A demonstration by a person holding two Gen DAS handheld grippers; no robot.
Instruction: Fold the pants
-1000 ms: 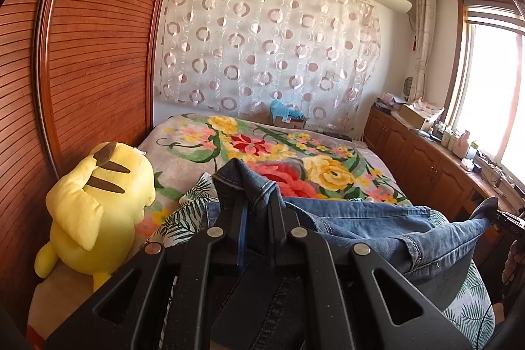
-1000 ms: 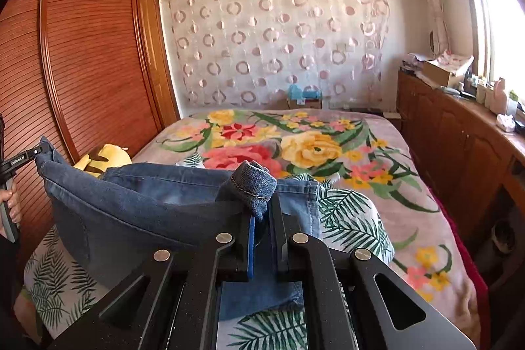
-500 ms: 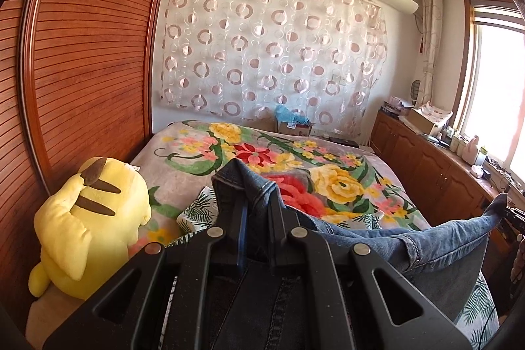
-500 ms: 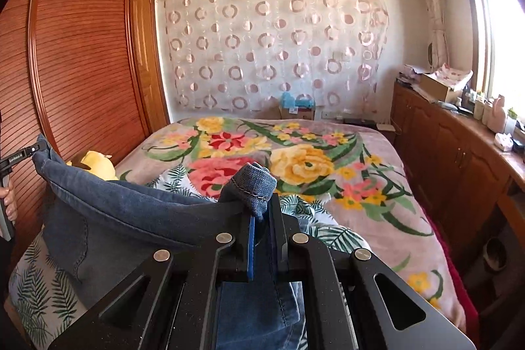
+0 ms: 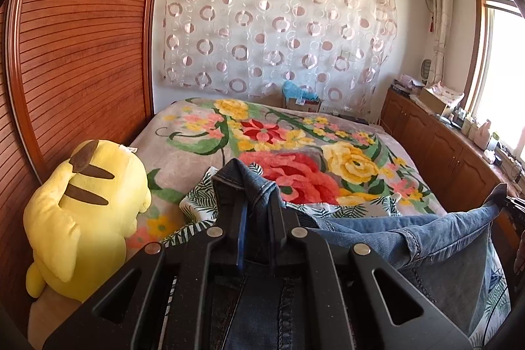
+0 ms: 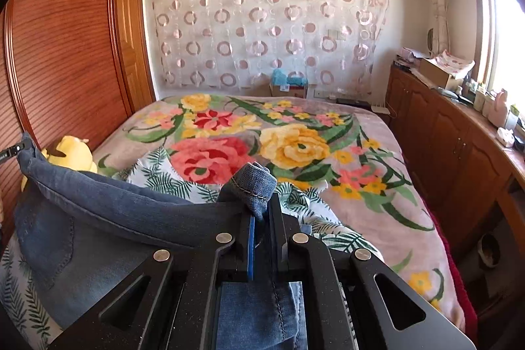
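1. Progress check: the jeans (image 5: 426, 238) are off the bed (image 5: 197, 133) at the top edge, strung out between the two grippers like a hammock. Looks to me like the early-to-middle part of a fold. They're held up and spread, but I don't see a neat finished fold lying anywhere yet.

2. What's left, as a guess: bring the held edge over, lay it flat on the bedspread, then probably one more fold. The lower part of the denim hangs out of view under both cameras, so I can't tell how many layers are already doubled.

3. Left gripper (image 5: 254, 215): fingers pressed together on a bunched corner of the jeans. A lump of dark denim with a stitched hem pokes up past the fingertips, and the rest drops straight down below them.

4. Right gripper (image 6: 262, 218): same deal, fingers pinching a rolled wad of hem that sticks out just beyond the tips. From there the fabric runs off to its left toward the other gripper.

5. Under the hanging jeans there's a leaf-print sheet (image 6: 170, 176) on the floral bedspread. A yellow plush toy (image 5: 85, 212) sits by the wardrobe (image 5: 82, 38), near the left gripper but not touching the denim.
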